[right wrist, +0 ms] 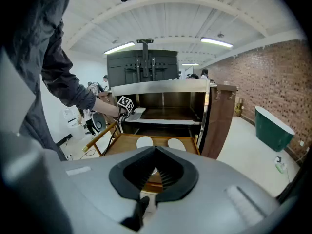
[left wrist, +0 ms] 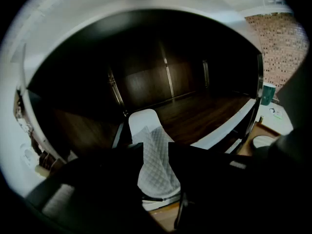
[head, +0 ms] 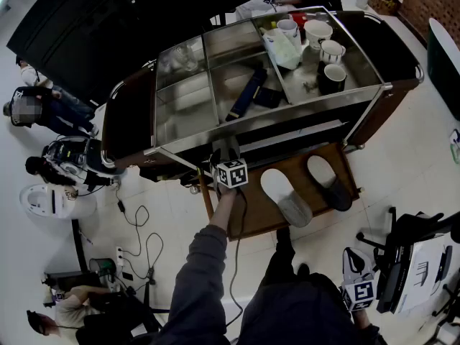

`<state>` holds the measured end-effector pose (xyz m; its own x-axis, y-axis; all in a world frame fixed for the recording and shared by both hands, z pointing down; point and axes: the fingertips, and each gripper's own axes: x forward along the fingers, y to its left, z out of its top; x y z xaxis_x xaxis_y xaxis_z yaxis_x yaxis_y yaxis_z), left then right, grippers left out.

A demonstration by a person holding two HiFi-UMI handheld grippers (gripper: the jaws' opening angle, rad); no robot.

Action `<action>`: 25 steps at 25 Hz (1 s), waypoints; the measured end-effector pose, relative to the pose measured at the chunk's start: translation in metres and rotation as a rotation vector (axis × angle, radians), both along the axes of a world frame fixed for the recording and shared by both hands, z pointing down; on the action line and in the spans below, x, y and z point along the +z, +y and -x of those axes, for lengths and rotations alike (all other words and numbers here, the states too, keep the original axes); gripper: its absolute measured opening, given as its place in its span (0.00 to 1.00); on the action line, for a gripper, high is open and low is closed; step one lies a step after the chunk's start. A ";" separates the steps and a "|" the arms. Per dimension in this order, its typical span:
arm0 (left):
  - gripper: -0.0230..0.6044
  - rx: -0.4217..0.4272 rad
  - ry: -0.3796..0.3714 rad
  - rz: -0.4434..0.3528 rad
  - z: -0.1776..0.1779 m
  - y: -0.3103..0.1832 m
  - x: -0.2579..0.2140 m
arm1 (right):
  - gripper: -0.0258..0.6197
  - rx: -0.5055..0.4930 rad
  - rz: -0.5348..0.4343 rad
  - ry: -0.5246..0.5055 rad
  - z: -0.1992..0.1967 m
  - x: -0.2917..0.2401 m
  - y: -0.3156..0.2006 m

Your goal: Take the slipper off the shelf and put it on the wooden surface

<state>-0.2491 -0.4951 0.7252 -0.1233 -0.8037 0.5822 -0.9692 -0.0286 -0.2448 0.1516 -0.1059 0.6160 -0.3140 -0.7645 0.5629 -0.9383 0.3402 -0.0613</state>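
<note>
My left gripper (head: pixel 231 172) reaches under the steel cart top to the shelf (right wrist: pixel 165 121). In the left gripper view, my left gripper (left wrist: pixel 156 145) has a dark jaw on each side of a slipper (left wrist: pixel 155 172) with a white sole and grey quilted upper, and the jaws pinch that upper. The right gripper view shows this slipper (right wrist: pixel 136 112) held at the shelf's left end. Two more slippers (head: pixel 286 196) (head: pixel 329 182) lie on the wooden surface (head: pixel 255 218) below. My right gripper (head: pixel 357 290) hangs low at the right, its jaws (right wrist: pixel 156 150) closed on nothing.
Cups (head: pixel 323 49) and a dark blue item (head: pixel 246 95) sit on the cart top. Cables (head: pixel 136 228) run over the white floor on the left, near people and equipment. A white machine (head: pixel 420 268) stands at the right, and a green tub (right wrist: pixel 275 128) lies by the brick wall.
</note>
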 end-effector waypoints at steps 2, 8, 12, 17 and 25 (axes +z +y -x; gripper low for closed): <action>0.33 -0.034 -0.006 0.048 0.016 -0.018 0.020 | 0.04 0.017 0.030 -0.001 0.007 -0.003 -0.003; 0.07 -0.146 0.060 0.085 0.047 -0.046 0.039 | 0.04 0.013 0.059 -0.025 0.021 0.011 -0.008; 0.07 -0.165 0.127 0.047 0.045 -0.019 0.023 | 0.04 -0.029 0.071 -0.044 0.027 0.018 -0.011; 0.07 -0.181 0.215 0.009 0.021 0.081 -0.006 | 0.04 -0.134 0.010 -0.065 0.040 0.014 -0.013; 0.08 -0.298 0.257 0.205 -0.018 0.274 0.105 | 0.04 -0.194 -0.064 -0.084 0.023 -0.002 0.067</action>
<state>-0.2312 -0.2210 0.8301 -0.1626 -0.6199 0.7677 -0.9710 0.2389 -0.0128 0.1290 -0.0388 0.6142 -0.5028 -0.7185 0.4806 -0.8472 0.5200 -0.1089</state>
